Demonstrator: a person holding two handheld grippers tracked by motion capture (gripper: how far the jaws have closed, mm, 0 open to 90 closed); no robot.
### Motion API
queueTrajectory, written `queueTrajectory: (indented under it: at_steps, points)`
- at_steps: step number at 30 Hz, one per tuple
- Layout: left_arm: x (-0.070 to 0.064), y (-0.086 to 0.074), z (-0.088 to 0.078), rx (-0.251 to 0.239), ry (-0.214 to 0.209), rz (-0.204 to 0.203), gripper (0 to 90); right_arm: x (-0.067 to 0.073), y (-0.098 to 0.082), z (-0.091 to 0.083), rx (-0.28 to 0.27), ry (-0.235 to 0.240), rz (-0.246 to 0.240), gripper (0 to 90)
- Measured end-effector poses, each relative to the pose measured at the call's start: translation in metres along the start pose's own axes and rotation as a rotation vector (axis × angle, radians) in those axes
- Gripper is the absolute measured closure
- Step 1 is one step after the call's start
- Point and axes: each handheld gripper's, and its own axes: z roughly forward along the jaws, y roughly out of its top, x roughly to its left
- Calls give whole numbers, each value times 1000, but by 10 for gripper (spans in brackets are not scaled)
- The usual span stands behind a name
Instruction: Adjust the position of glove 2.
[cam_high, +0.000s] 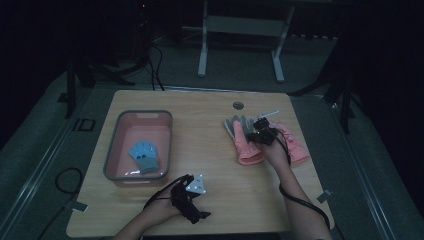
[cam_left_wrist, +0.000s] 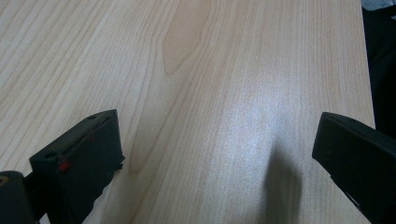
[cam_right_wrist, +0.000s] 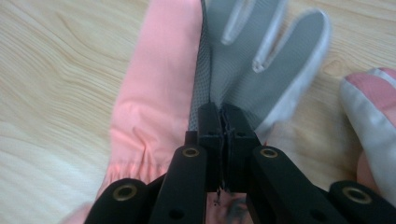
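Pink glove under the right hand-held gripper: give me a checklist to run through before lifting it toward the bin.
1. Right hand-held gripper shut on the pink glove: jaws pressed together over it, but fabric between them is unclear, cannot tell.
2. Second pink glove apart from the first: ok.
3. Left hand-held gripper open, over bare table: ok.
4. Bin has room beside the blue glove: ok.
5. Table between glove and bin free: ok.
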Motion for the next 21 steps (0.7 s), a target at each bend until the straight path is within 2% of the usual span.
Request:
queueTrajectory:
  at_steps: [7, 9, 10, 11, 12, 14, 18, 21]
  points:
    - [0, 0, 0, -1, 2, 4, 18, 27, -2, -39, -91, -17, 115, 879]
    - [0, 0, 0, 0, 2, 3, 18, 30, -4, -44, -102, -20, 121, 879]
    - [0, 0, 0, 0, 1, 4, 18, 38, -9, -54, -129, -15, 157, 879]
    - [0, 0, 1, 1, 1, 3, 18, 42, -11, -58, -134, -20, 154, 879]
    - [-1, 0, 1, -1, 0, 3, 18, 45, -14, -61, -145, -9, 176, 879]
    - [-1, 0, 1, 0, -3, 4, 18, 51, -19, -65, -160, 1, 201, 879]
    - [-1, -1, 1, 5, 1, 8, 18, 66, -28, -70, -173, -14, 236, 879]
    - [-1, -1, 1, 3, 4, 12, 18, 71, -33, -70, -170, -12, 263, 879]
